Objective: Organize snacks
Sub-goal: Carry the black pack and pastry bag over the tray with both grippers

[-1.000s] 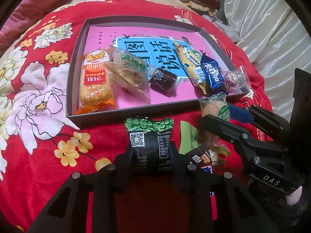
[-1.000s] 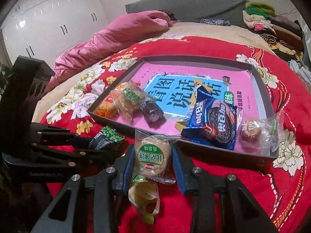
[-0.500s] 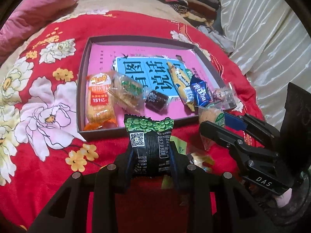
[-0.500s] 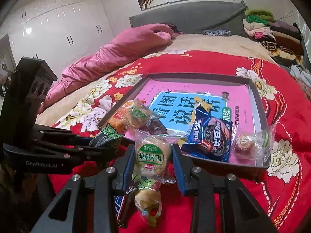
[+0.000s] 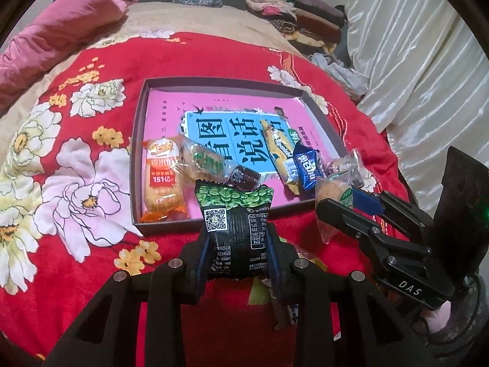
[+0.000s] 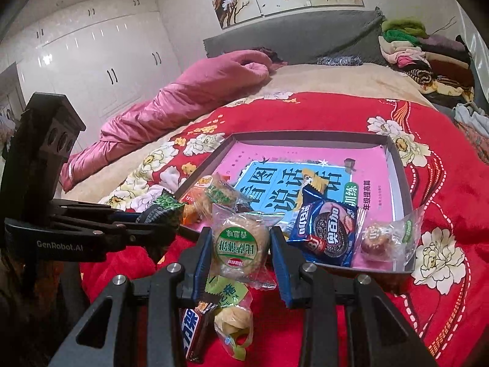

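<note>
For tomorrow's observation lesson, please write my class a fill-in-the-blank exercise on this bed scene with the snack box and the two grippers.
1. The left gripper is shut on a black packet with ____ peas printed across its top.
2. The right gripper is shut on a round ____ in a clear wrapper.
3. The box lies on a ____ blanket with flowers.
4. The blue cookie packet lies ____ the box.

Missing words: green; cake; red; inside
</note>
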Available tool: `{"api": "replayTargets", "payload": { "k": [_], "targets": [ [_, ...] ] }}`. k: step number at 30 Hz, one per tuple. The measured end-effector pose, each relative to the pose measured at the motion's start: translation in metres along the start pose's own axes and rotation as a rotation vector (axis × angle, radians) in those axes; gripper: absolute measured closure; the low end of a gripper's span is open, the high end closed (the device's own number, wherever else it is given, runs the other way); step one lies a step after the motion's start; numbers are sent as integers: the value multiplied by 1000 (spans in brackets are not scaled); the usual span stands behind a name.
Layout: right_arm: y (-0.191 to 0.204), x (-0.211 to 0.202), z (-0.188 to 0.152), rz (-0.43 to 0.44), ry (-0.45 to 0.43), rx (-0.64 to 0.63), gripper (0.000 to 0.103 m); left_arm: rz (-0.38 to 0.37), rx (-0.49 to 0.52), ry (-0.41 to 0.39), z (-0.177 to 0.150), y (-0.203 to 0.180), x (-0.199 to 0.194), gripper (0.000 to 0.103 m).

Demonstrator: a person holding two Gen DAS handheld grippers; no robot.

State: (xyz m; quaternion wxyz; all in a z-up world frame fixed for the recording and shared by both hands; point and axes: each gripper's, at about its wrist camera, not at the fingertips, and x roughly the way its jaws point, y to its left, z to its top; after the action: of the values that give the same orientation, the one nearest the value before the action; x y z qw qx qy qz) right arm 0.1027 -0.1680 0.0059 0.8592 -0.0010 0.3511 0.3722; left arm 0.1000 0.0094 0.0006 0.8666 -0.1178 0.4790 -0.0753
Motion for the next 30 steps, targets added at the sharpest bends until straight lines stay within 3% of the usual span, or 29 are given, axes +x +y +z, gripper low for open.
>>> {"api": "replayTargets", "payload": {
  "k": [17,30],
  "targets": [
    [-12,-12,6,-14,-48,26,65,-3,0,-45,8,-7,-14,70],
    [-34,-32,16,-82,-126,63,65,-19,0,-77,18,-18,-20,70]
  ]
}}
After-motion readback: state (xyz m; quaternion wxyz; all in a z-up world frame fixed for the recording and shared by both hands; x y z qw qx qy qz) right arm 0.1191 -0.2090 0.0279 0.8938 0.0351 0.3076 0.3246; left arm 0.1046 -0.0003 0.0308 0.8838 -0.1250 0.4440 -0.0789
